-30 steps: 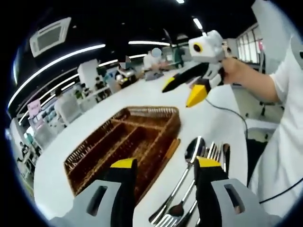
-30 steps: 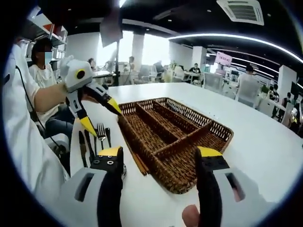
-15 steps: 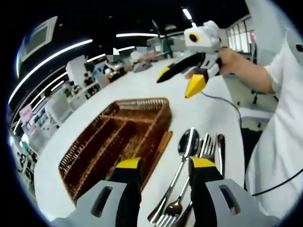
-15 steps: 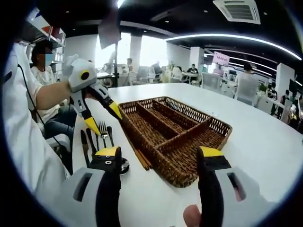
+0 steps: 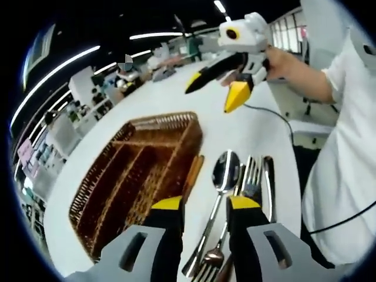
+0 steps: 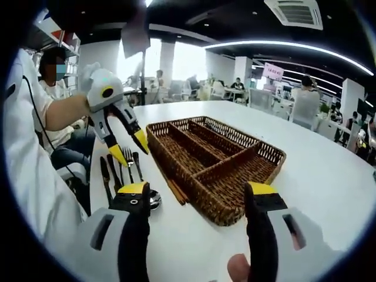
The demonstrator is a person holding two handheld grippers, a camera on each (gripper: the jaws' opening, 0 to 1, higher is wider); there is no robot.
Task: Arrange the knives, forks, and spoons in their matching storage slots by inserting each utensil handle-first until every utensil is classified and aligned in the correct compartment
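Left hand-held gripper (image 5: 204, 207) low over the cutlery on the white worktop (image 5: 158, 100), jaws parted and holding nothing, a large spoon (image 5: 216, 200) lying between them. Beside the spoon: a fork (image 5: 251, 176) and a knife (image 5: 267, 185), side by side, near the worktop edge. Wicker cutlery tray (image 5: 141, 170) just left of the cutlery, compartments bare. Thin brown stick-like item (image 5: 192, 171) along the tray's near wall; cannot tell what.

Right hand-held gripper (image 6: 198, 189) raised above the worktop, jaws wide apart, nothing held; tray (image 6: 214, 155) ahead between them. Left hand-held gripper (image 6: 128, 147) at left, above knives and fork (image 6: 126, 161).
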